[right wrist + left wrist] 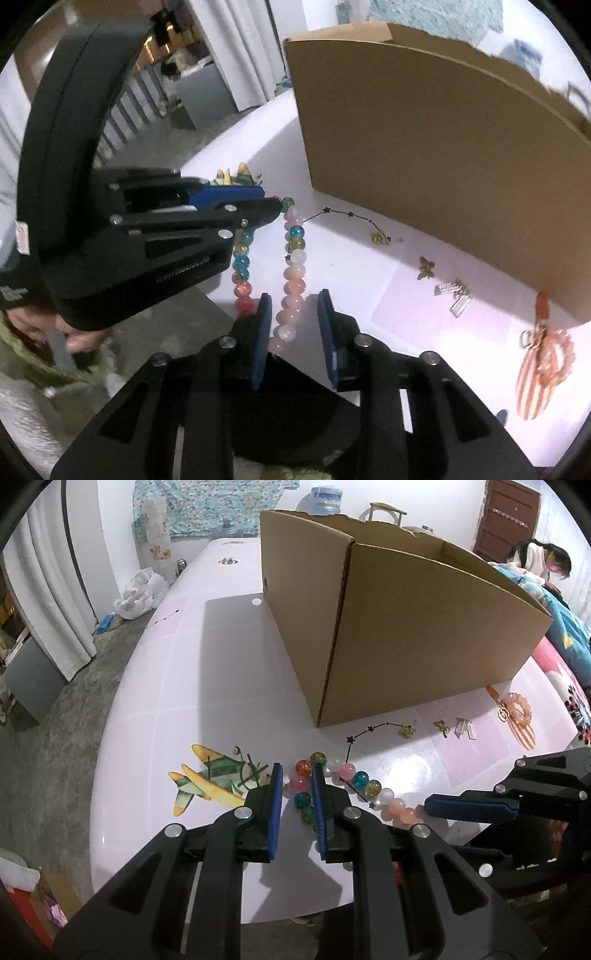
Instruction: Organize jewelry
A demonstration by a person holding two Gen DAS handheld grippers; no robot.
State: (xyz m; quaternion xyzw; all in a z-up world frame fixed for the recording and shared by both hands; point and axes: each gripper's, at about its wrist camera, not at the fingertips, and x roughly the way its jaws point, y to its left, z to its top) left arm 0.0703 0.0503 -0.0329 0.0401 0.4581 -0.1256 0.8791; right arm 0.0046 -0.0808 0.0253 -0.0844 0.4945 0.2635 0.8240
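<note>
Basically the cardboard box (424,627) stands open-topped at 12 o'clock on the pink table (177,686), presumably the drop target, with small charms (443,729) and a coral bracelet (517,709) lined along its base. The bead necklace (354,786) lies near the table's 6 o'clock edge. Left gripper (297,805) is nearly closed around one bead strand, contact unclear; right gripper (293,332) straddles the other strand slightly open, pads clear.

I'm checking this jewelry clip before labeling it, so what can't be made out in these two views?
- Inside of the cardboard box: hidden by its own walls in both views.
- Bead necklace: its near loop is covered by the left claw, so a grip can't be confirmed.
- Small gold charms: too small to identify.
- Striped pouch: blurred near the right wrist view's edge.
</note>
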